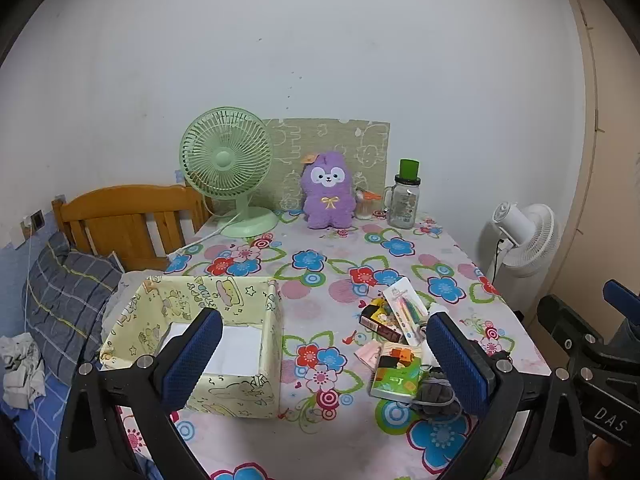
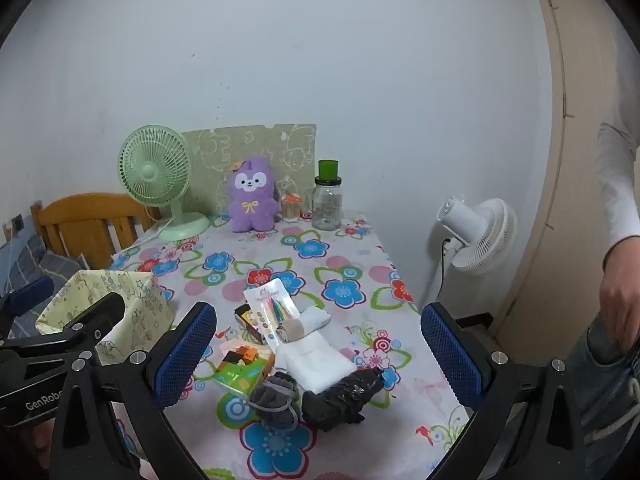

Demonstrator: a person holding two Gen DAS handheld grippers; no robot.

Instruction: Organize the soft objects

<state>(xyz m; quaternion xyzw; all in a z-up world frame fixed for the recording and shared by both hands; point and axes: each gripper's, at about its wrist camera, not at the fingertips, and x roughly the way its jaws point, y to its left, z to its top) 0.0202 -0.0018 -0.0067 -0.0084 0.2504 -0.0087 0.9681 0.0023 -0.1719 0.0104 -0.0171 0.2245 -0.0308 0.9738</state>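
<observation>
- The left gripper hung above the near part of the table, its two blue pads spread wide with nothing between them.
- The right gripper was just beside it on the right, also fully spread and empty, above the small heap of things.
- The yellow fabric box stood at the near left corner of the table, close to the left edge, with its top open and a white bottom visible inside.
- The soft things lay in a heap near the front edge: a grey rolled sock, a black crumpled piece touching it on the right, and a white folded cloth just behind both.
- A green packet and a long card with coloured pens lay against the heap on its left and far side.
- Between the box and the heap there was a free strip of flowered tablecloth.
- The middle of the table was also free, up to the purple plush toy, the green fan and the glass jar at the wall.
- Past the right edge a white standing fan was near, and a person's hand hung at the far right.
- Beyond the left edge there was a bed with a wooden headboard.
</observation>
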